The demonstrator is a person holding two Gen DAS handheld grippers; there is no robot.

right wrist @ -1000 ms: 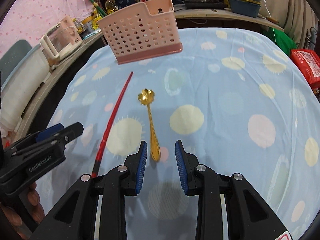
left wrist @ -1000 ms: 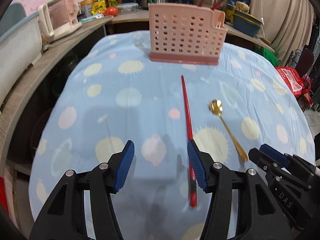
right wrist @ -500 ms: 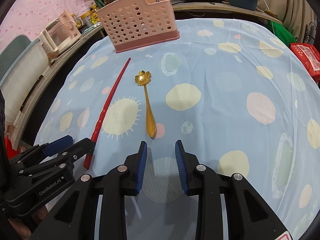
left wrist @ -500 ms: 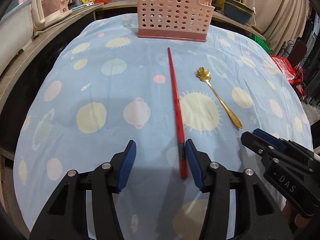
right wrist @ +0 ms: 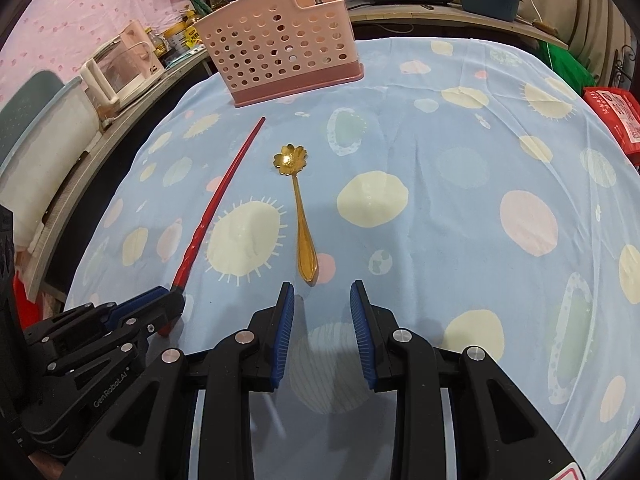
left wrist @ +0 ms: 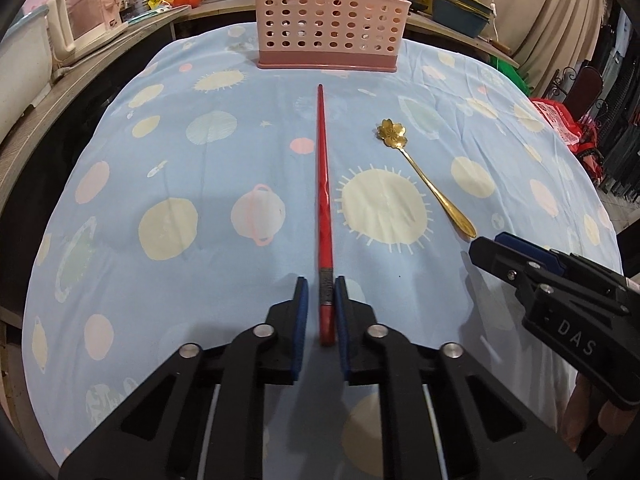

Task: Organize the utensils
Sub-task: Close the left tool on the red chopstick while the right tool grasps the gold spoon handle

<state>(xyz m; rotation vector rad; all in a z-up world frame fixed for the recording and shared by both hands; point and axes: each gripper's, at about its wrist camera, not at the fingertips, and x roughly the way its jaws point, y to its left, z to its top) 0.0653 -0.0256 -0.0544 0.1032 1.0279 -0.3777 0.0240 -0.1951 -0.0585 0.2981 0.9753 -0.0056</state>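
Blue rubber pads line the fingers of the left gripper [left wrist: 319, 296], and they have just been closing: they now pinch the thick near end of the red chopstick [left wrist: 323, 184], which lies flat on the desk [left wrist: 168, 168] with its thin tip aimed at the far pink utensil basket [left wrist: 328, 20]. Gripping that end probably leaves the long shaft free to swing up and drop tip-first into the basket.

The right gripper [right wrist: 322, 300] has its fingers narrowly apart and empty, poised just short of the near handle tip of the gold spoon [right wrist: 302, 216], whose flower-shaped bowl points away. It seems lined up for the next pick.

Chopstick and spoon lie side by side, near each other but not touching, mid-desk on a pale blue cloth printed with suns and planets.

The basket stands upright at the far edge, some utensils already in its right compartment.

Writing: "DAS" on the right gripper's body, "GenRobot.AI" on the left one's. Labels on the far counter are unreadable.
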